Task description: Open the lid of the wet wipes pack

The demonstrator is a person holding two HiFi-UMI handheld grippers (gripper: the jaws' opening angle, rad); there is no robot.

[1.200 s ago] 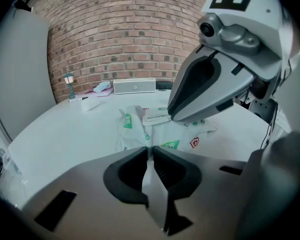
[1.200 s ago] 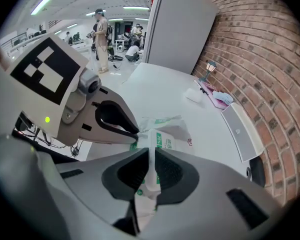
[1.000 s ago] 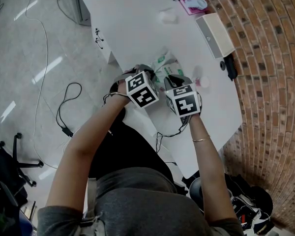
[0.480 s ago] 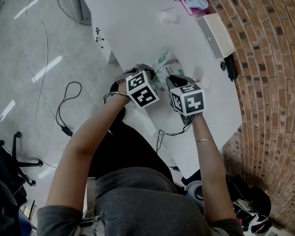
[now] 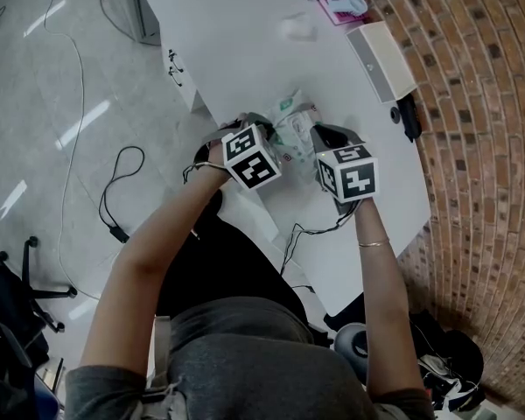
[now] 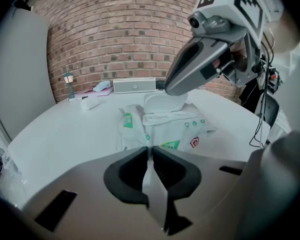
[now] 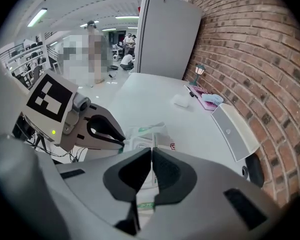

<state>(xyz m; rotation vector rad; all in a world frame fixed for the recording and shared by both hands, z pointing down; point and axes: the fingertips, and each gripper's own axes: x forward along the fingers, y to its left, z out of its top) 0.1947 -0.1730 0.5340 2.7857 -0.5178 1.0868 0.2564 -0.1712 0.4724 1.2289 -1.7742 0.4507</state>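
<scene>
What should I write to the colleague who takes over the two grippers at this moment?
Left gripper: shut on the near edge of the white soft wet wipes pack with green print, on the white table.
Right gripper: jaws have just been closing, nothing visible between them, tip close to the white plastic lid.
Done: lid stands up, open.
Remaining: probably only release the pack.

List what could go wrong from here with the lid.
1. The right gripper, whose jaws have just been closing, seems to pinch only the rim of the raised lid; it could slip and snap shut.
2. The left gripper holds just the soft edge of the wet wipes pack; it may lift or tear.
</scene>
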